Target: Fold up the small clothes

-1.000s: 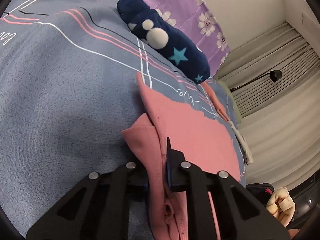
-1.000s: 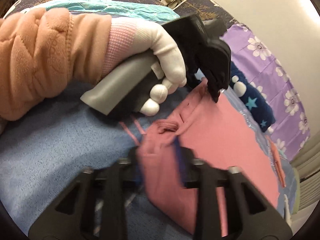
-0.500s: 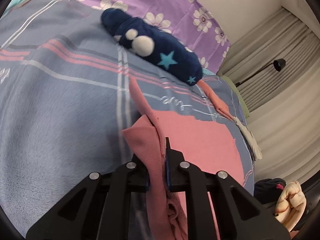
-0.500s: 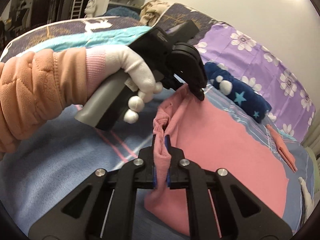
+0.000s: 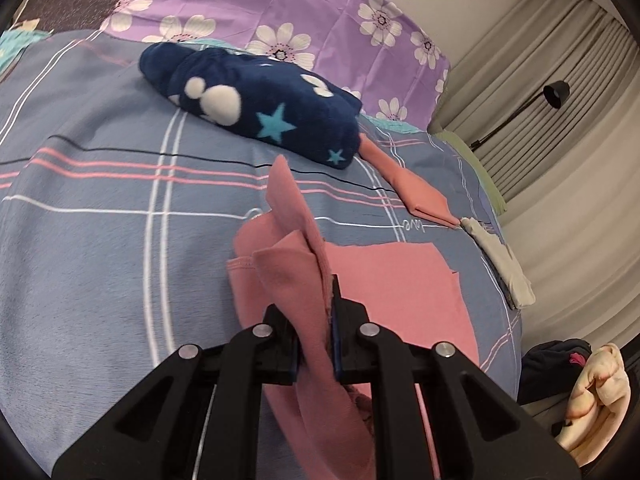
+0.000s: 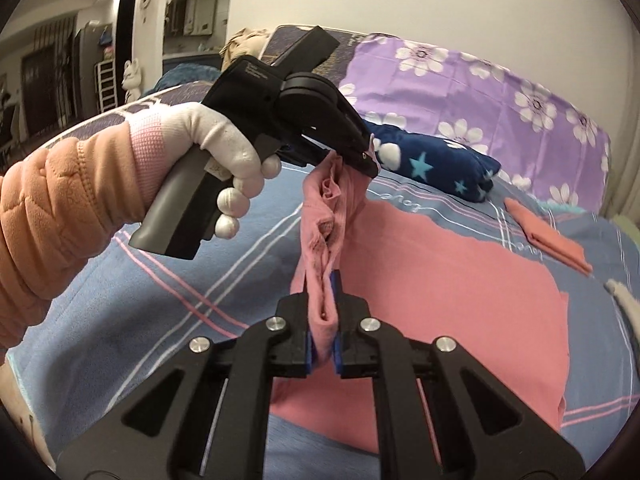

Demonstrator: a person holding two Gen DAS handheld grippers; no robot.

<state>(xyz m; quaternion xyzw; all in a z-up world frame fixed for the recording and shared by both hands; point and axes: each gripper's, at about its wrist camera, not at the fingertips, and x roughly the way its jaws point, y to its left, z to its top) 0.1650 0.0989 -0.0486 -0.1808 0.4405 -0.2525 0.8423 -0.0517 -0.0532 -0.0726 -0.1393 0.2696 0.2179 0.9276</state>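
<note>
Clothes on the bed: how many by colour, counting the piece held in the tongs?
Pink: 1, the pink garment, pinched by left tongs and right tongs.
Navy with stars: 1, the navy bundle.
Salmon: 1, the folded salmon piece.
Pale grey: 1, the folded grey piece.
Total: 4.

Soft matt cloth against hard black plastic

The pink garment [image 5: 400,280] is thin matt knit with a stitched hem; the bedspread [image 5: 100,240] a smooth, faintly brushed fabric. The navy bundle [image 5: 256,112] looks fuzzy fleece. Each claw, left claw [image 5: 314,344] and right claw [image 6: 323,344], is matt black plastic with 4 shiny metal screws; the white glove [image 6: 224,148] looks knit.
</note>
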